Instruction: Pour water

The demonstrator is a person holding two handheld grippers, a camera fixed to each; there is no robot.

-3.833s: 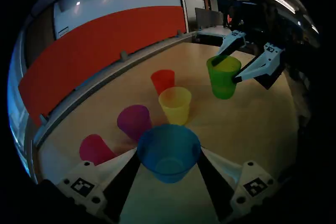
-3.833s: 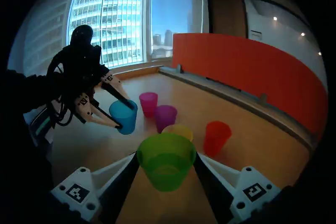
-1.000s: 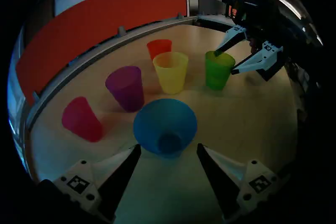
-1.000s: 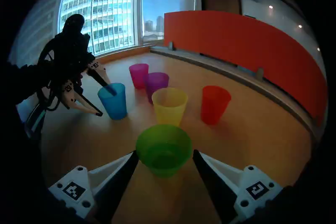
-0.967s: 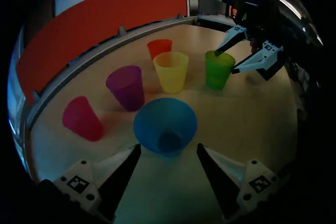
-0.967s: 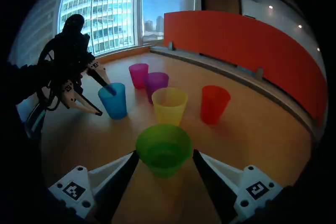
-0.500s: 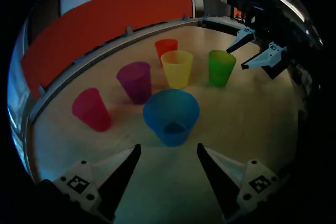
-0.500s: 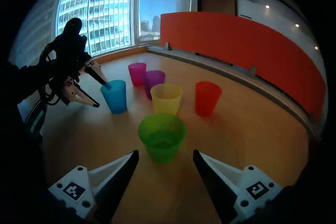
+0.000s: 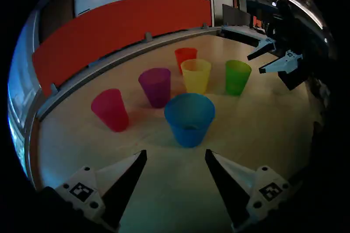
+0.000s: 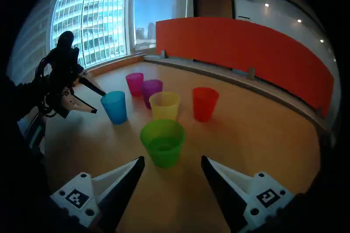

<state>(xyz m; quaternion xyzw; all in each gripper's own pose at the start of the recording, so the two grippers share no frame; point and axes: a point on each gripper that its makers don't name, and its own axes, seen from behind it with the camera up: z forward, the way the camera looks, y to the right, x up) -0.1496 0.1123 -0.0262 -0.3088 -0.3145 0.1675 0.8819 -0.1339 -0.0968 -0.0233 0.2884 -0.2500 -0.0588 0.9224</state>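
Observation:
A blue cup (image 9: 189,119) stands upright on the wooden table, just ahead of my open left gripper (image 9: 175,158), which is clear of it. A green cup (image 10: 162,142) stands upright ahead of my open right gripper (image 10: 171,165), also apart from the fingers. In the left gripper view the green cup (image 9: 236,77) is at the far right with the right gripper (image 9: 275,58) behind it. In the right gripper view the blue cup (image 10: 114,106) is at the left with the left gripper (image 10: 93,99) beside it.
Yellow (image 9: 195,75), red (image 9: 185,58), purple (image 9: 155,87) and pink (image 9: 110,109) cups stand in a loose cluster on the table (image 9: 262,119). An orange partition (image 9: 122,27) runs along the table's far edge. Large windows (image 10: 87,23) lie behind the person holding the left gripper.
Both grippers let go of their cups and drew back. The blue and green cups now stand on the table ahead of the fingers instead of between them.

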